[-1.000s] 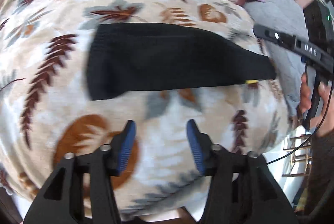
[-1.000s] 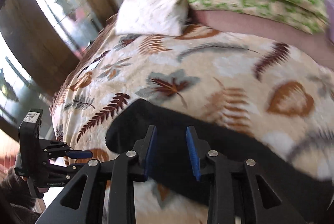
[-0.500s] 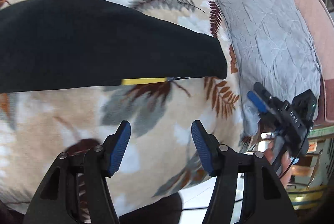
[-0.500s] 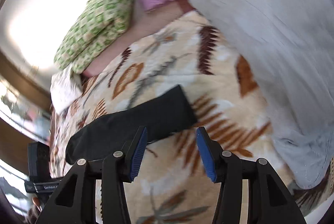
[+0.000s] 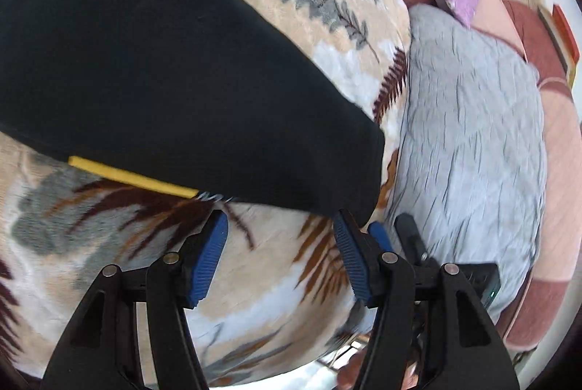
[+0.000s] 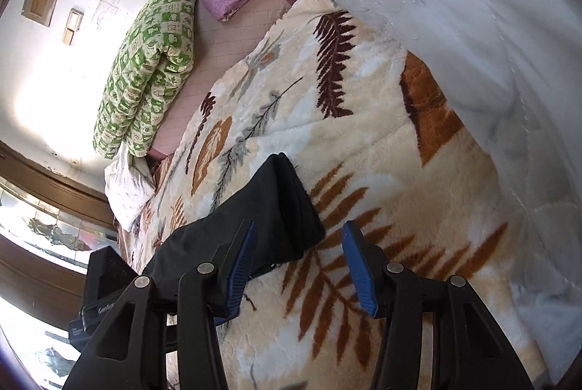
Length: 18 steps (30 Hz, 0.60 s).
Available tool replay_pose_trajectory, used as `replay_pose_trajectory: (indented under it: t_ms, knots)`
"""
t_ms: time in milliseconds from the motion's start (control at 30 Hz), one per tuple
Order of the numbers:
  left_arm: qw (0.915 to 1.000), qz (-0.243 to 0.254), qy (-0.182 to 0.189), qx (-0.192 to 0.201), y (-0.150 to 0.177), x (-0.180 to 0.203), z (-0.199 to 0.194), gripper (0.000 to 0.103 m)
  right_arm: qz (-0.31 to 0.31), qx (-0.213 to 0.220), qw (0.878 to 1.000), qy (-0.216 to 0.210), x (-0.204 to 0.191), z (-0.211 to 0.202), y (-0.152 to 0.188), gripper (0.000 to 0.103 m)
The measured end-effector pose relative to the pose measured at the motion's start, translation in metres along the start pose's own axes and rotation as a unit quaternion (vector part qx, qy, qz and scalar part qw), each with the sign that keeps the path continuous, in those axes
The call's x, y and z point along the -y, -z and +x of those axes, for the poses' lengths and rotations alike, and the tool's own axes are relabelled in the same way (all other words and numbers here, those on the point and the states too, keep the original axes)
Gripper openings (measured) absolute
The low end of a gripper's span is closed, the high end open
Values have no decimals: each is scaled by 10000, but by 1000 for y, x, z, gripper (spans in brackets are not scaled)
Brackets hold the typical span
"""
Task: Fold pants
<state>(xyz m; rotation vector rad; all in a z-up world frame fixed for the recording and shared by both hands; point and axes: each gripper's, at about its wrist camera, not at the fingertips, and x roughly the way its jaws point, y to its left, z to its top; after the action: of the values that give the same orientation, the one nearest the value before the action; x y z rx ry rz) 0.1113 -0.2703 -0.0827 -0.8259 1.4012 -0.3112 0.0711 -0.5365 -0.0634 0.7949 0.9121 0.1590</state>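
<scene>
Since the pants (image 5: 174, 73) are soft black knit-looking fabric, I'd expect them to handle like any limp, light garment: no stiffness at all, they'll sag and drape the second you lift one end, and the layers could slide apart if you only pinch the top one. Right now they lie flat as a long narrow strip on the leaf-print blanket (image 5: 276, 273) covering the bed, filling the upper left of the left wrist view, with the blunt end sitting around the middle right of that frame. A thin yellow strip (image 5: 131, 177) peeks out along the lower edge, can't tell if it's a tag or trim. In the right wrist view the same end shows up just above centre as a stack of layers, so it looks already doubled lengthwise. The left gripper (image 5: 280, 259) is wide open and holding nothing, hovering just below that end's corner, and the right gripper (image 6: 298, 266) is spread open and empty too, lined up near the same end from the other side. My guess for a good hold: bite that end's two corners, getting all the layers between the pads, so the whole stack travels together. The plush blanket probably adds some drag, so lifting beats sliding. A grey quilt (image 6: 454, 26) sits just beside it on the right.
</scene>
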Motion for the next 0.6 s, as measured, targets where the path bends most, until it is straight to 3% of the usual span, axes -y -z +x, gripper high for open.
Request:
replay_pose_trajectory:
  t_ms: [300, 400, 467, 600]
  knots:
    - [9998, -105, -81, 152, -7, 14, 19, 58, 143, -139, 9998, -100, 8, 18, -15, 53]
    - [9998, -128, -72, 131, -13, 14, 22, 40, 159, -148, 9997, -123, 8, 23, -19, 53]
    - [9999, -140, 56, -11, -18, 13, 26, 20, 186, -136, 9996, -156, 8, 24, -20, 53]
    - [9998, -90, 157, -88, -18, 13, 27, 18, 215, -181, 9993, -227, 10, 28, -22, 54]
